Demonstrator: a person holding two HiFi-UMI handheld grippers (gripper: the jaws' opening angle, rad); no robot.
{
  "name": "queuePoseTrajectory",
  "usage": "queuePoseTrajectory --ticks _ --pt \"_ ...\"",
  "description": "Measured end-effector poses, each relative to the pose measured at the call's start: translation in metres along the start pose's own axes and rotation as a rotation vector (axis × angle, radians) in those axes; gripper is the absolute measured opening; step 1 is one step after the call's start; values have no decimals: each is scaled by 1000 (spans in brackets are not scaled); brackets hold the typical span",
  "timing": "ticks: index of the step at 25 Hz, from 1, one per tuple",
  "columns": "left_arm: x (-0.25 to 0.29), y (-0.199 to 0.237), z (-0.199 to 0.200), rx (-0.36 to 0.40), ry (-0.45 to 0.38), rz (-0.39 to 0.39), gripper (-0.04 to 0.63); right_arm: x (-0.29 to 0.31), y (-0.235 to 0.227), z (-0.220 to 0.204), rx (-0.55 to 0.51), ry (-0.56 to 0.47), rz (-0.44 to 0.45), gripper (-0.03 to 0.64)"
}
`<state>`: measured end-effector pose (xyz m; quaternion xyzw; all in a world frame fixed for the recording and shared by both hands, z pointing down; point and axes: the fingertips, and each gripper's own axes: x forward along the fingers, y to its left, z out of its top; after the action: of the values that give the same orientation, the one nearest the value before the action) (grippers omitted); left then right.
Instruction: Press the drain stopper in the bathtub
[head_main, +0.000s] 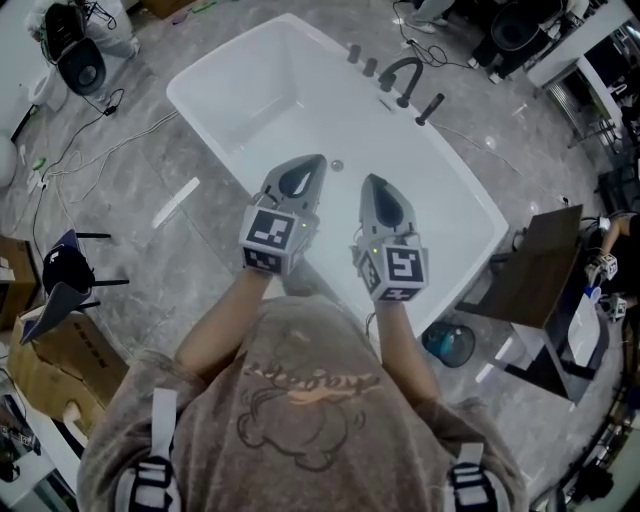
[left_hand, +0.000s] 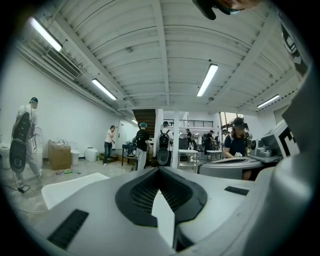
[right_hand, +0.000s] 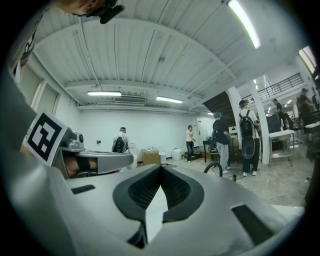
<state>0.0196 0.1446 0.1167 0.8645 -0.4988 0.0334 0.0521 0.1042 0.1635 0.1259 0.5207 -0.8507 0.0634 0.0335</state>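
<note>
The white bathtub (head_main: 270, 90) lies diagonally below me in the head view. Its small round drain stopper (head_main: 337, 165) sits on the tub floor, just beyond the tips of both grippers. My left gripper (head_main: 316, 162) is held above the tub's near side and my right gripper (head_main: 371, 181) is beside it; both are shut and hold nothing. In the left gripper view the left gripper (left_hand: 160, 169) points level into the room, jaws closed tip to tip. The right gripper (right_hand: 161, 167) looks the same in its own view. The stopper shows in neither gripper view.
A black faucet (head_main: 400, 78) with handles stands on the tub's far rim. A dark side table (head_main: 540, 265) and a teal bucket (head_main: 450, 343) are at the right, a cardboard box (head_main: 55, 360) and cables at the left. Several people (left_hand: 142, 145) stand farther back in the room.
</note>
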Motion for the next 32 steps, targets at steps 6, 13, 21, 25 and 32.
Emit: queuePoseTrajectory --ticks 6,13,21,25,32 --pt "34 22 -2 -3 3 -25 2 40 -12 -3 1 0 -18 1" --pt "86 46 3 -13 -2 -99 2 92 -35 -1 6 -24 -81 0" --pt "133 94 -1 31 -4 -129 2 155 -55 0 21 -30 -156 1" --pt "159 110 -1 31 -4 -157 2 182 -66 -2 31 -35 -182 0" --pt "197 133 -13 21 -3 -211 2 217 -84 -23 44 -24 -222 2"
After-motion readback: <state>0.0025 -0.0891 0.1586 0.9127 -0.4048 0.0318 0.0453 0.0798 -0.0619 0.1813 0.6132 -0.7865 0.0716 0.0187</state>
